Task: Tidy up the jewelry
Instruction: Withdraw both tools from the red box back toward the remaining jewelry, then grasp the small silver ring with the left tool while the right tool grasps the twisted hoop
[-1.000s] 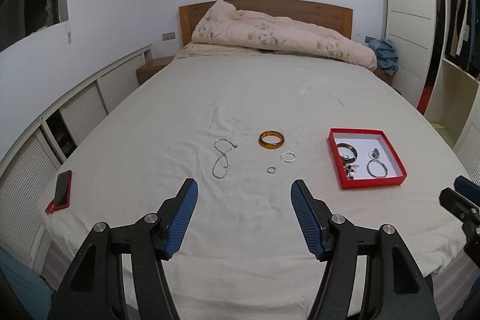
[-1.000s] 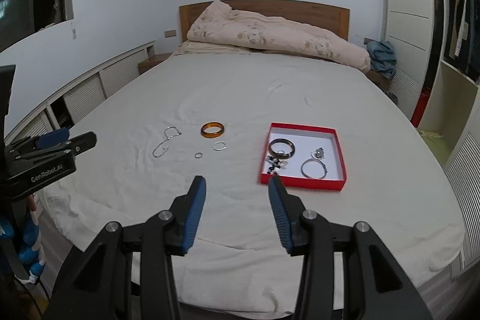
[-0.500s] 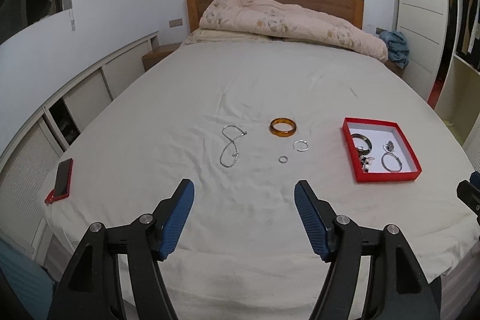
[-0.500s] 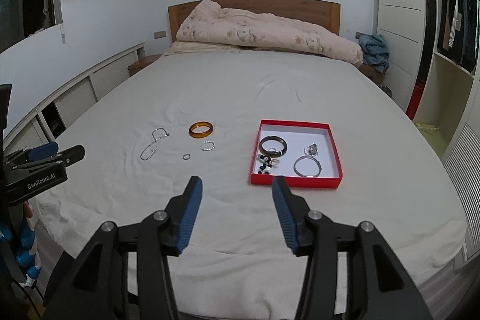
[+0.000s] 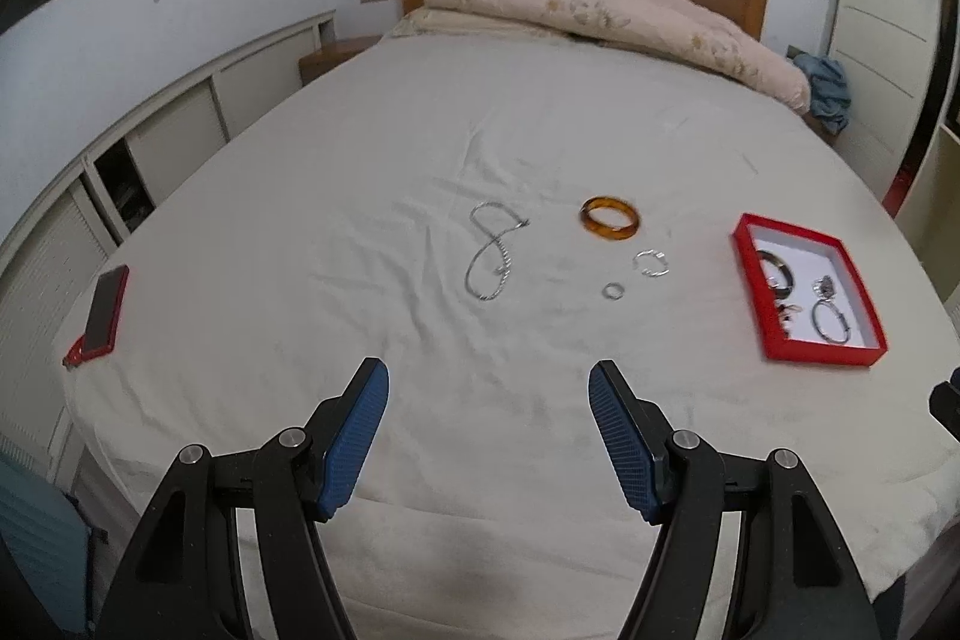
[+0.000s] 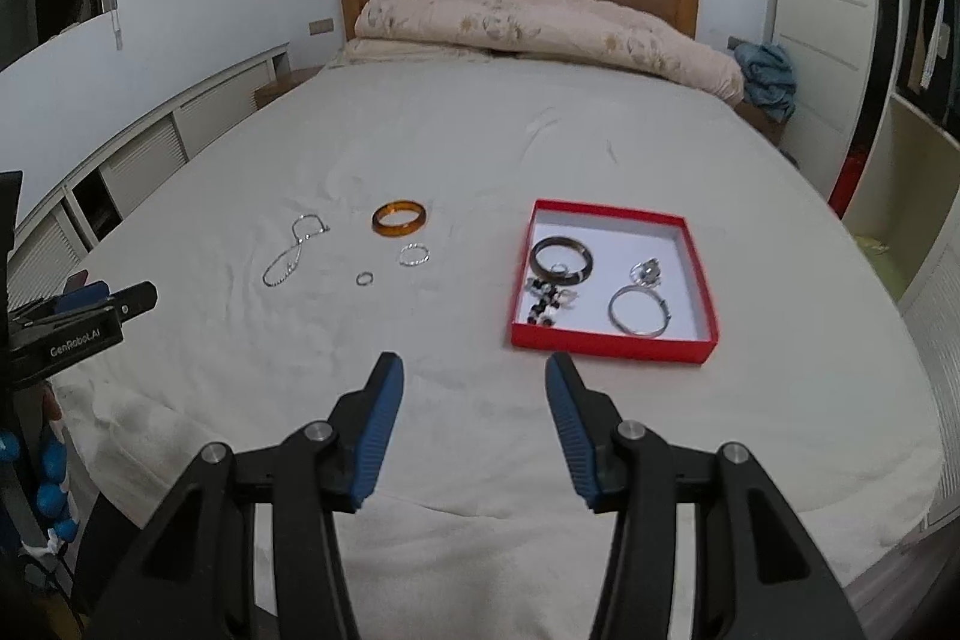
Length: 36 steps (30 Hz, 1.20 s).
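Jewelry now lies nearer both empty grippers: amber bangle [image 5: 609, 226] and chain [image 5: 492, 253] ahead of the released left gripper [image 5: 487, 403]; red tray [image 6: 612, 343] just beyond the right gripper [image 6: 474, 394], whose jaws recently widened.

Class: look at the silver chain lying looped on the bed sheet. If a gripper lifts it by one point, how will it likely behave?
The silver chain lies in a loose figure-eight, so it is probably floppy and would dangle. Its thin links suggest it is light and may slip from the fingers. It could snag the wrinkled sheet.
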Motion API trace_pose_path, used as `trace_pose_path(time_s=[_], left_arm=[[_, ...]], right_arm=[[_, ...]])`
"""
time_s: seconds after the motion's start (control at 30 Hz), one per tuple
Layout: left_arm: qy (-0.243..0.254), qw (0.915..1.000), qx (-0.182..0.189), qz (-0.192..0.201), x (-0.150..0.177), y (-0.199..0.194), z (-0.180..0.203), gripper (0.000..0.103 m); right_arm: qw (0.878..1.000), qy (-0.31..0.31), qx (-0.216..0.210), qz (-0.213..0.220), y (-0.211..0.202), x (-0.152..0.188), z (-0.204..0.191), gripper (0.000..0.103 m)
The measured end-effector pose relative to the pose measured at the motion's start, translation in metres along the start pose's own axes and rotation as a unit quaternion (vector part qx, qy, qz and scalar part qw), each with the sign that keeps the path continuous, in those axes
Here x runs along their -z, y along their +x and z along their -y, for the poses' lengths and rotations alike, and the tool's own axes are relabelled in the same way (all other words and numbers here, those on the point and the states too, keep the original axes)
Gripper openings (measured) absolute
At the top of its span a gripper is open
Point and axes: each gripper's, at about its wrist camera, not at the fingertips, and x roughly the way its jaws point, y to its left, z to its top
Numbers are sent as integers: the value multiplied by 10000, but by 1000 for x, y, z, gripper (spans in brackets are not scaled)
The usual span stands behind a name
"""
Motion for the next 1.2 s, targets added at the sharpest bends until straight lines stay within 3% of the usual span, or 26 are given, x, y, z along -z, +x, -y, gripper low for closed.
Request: trace_pose_path(time_s=[0.5, 0.8, 1.2], left_arm=[[-315, 9975, -212, -597, 6, 81, -37, 68], [-314, 9965, -69, -772, -1, 123, -38, 68], [-246, 9966, 103, -784, -17, 164, -31, 68]], right_arm=[[9954, -81, -814, -495, 89, -4, -20, 48], [9868, -321, -1362, -820, 156, -16, -46, 47], [9827, -352, -1545, -957, 215, -30, -55, 47]])
